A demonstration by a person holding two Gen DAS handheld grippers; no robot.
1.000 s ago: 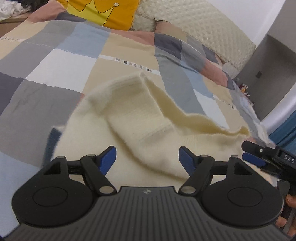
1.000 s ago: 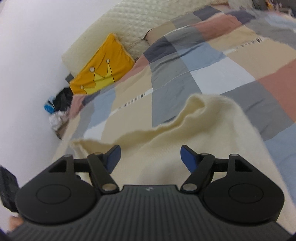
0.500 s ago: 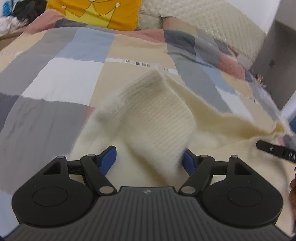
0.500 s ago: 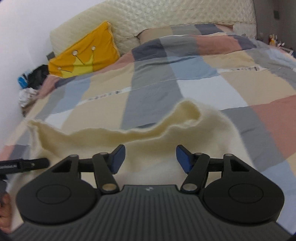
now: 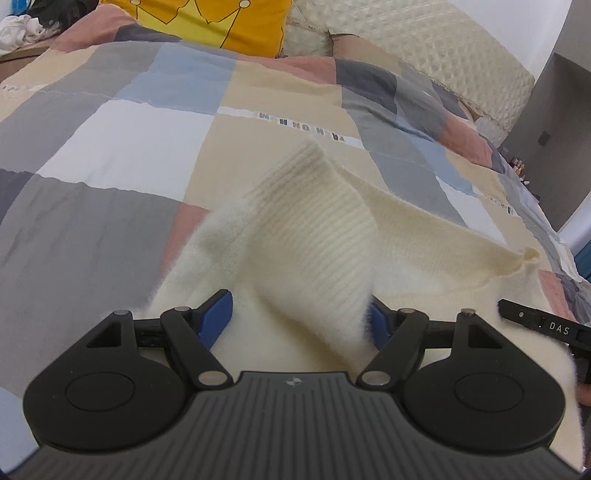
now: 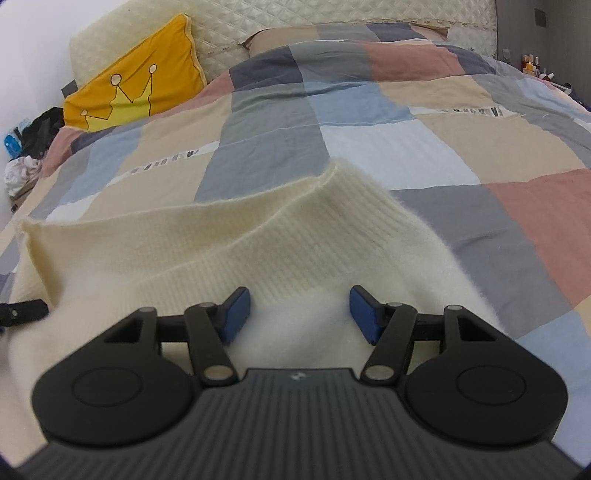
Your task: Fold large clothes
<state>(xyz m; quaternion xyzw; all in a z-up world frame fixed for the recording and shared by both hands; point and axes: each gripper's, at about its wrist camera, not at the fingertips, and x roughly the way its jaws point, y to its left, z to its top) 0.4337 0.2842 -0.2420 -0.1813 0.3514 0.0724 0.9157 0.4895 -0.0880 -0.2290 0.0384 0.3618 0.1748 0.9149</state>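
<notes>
A cream knitted sweater (image 5: 314,236) lies rumpled on the patchwork bed cover (image 5: 110,140); it also shows in the right wrist view (image 6: 221,243). My left gripper (image 5: 301,319) is open, with a raised ribbed fold of the sweater standing between its blue fingers and hiding part of the right one. My right gripper (image 6: 299,314) is open just above the fuzzy sweater, nothing pinched. The right gripper's tip (image 5: 535,325) shows at the left wrist view's right edge.
A yellow crown cushion (image 6: 136,81) and a quilted cream headboard (image 6: 332,14) stand at the bed's head. A pile of clothes (image 6: 26,147) lies left of the bed. A dark cabinet (image 5: 561,129) stands on the bed's right side.
Both grippers moved forward and lower over the sweater. The ribbed fold rose up between the left fingers. Both stayed open.
</notes>
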